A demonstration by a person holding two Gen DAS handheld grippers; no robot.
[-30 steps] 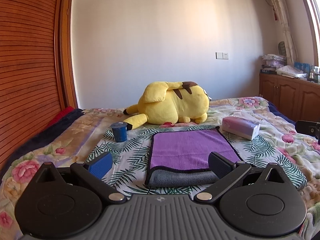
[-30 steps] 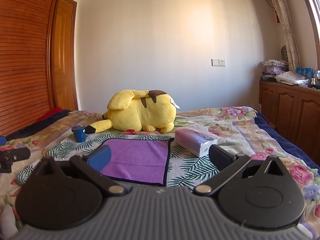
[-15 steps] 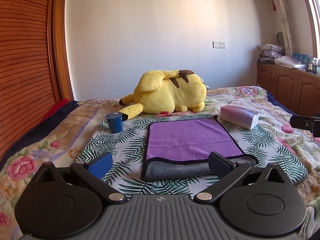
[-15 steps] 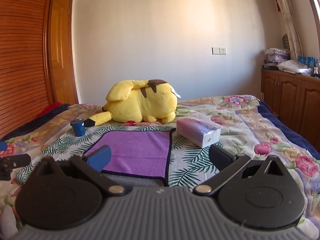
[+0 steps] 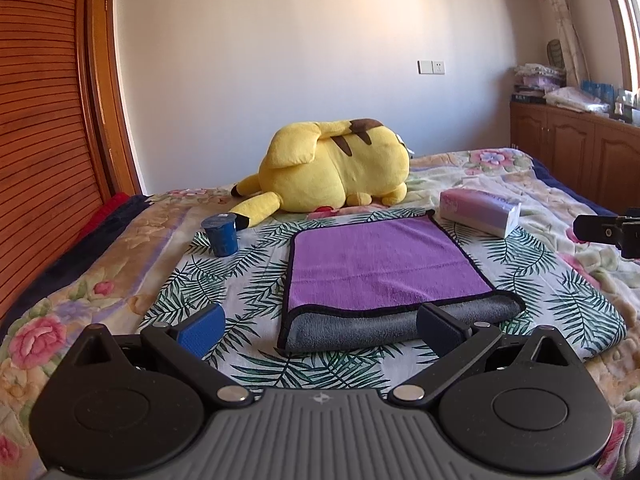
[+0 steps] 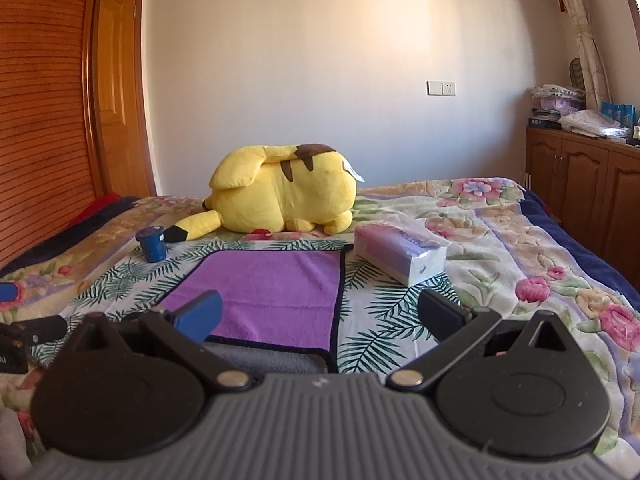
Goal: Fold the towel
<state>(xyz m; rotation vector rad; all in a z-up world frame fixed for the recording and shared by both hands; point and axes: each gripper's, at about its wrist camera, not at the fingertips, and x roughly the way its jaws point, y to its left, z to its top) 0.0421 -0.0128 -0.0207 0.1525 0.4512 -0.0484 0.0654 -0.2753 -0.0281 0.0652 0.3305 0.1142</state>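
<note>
A purple towel with a black hem lies flat on the bed, folded over so its grey underside shows along the near edge. It also shows in the right wrist view. My left gripper is open and empty, just in front of the towel's near edge. My right gripper is open and empty, above the towel's near right corner. The right gripper's tip shows at the right of the left wrist view; the left gripper's tip shows at the left of the right wrist view.
A yellow plush toy lies behind the towel. A small blue cup stands to the towel's left. A tissue box lies at its far right. The floral bedspread covers the bed. A wooden cabinet stands at right.
Both grippers have drawn back and risen a little from the towel, so more of the bed shows in front. The towel has not moved. Both grippers stay open.
</note>
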